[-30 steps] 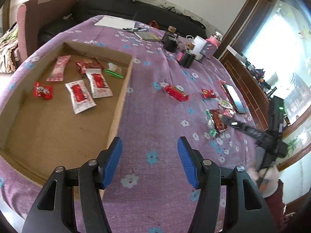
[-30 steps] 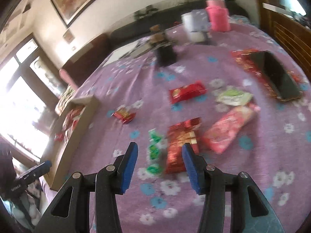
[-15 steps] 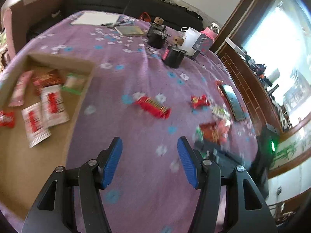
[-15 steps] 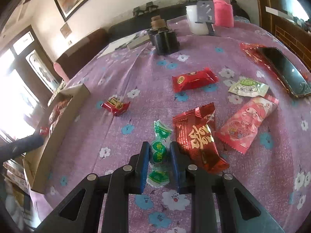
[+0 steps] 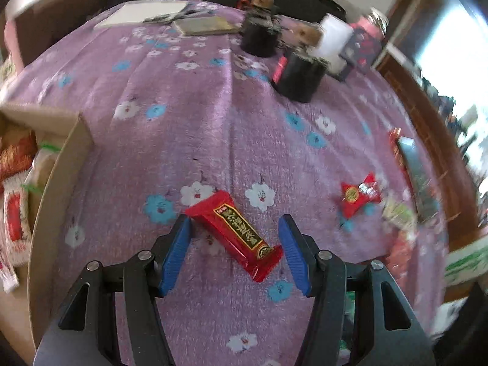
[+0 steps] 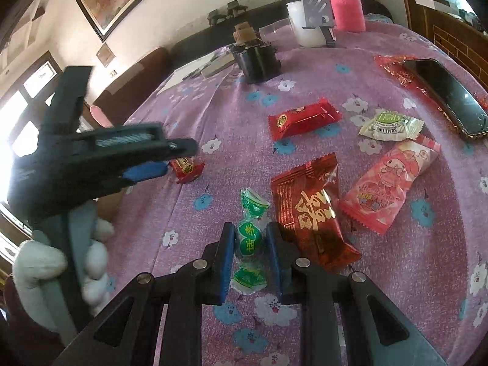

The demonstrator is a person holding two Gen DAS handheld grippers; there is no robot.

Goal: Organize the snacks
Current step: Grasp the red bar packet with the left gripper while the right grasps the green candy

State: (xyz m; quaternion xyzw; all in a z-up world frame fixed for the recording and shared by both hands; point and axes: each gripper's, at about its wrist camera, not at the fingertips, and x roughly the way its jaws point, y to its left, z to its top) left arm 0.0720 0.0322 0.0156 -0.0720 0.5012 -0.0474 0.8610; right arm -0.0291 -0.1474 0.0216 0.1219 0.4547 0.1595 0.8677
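My left gripper (image 5: 234, 228) is open, its blue fingers straddling a long red snack bar (image 5: 236, 231) lying on the purple cloth. The cardboard tray (image 5: 58, 180) with several snacks in it is at the left. My right gripper (image 6: 248, 241) is shut on a green wrapped candy (image 6: 249, 239) on the cloth. Beside it lie a dark red packet (image 6: 311, 213), a pink packet (image 6: 390, 186), a red bar (image 6: 303, 117) and a pale green sachet (image 6: 392, 125). The left gripper (image 6: 158, 161) shows in the right wrist view over the small red bar (image 6: 186, 167).
A phone (image 6: 445, 97) lies on a red packet at the right. Black jars (image 5: 297, 76), a white cup (image 6: 305, 24) and a pink bottle (image 6: 346, 9) stand at the back. A notebook and pens (image 5: 201, 26) lie far back. A red candy (image 5: 358, 196) lies right of the left gripper.
My left gripper moved right from the tray to the long red bar, which now lies between its fingers. My right gripper closed on the green candy.
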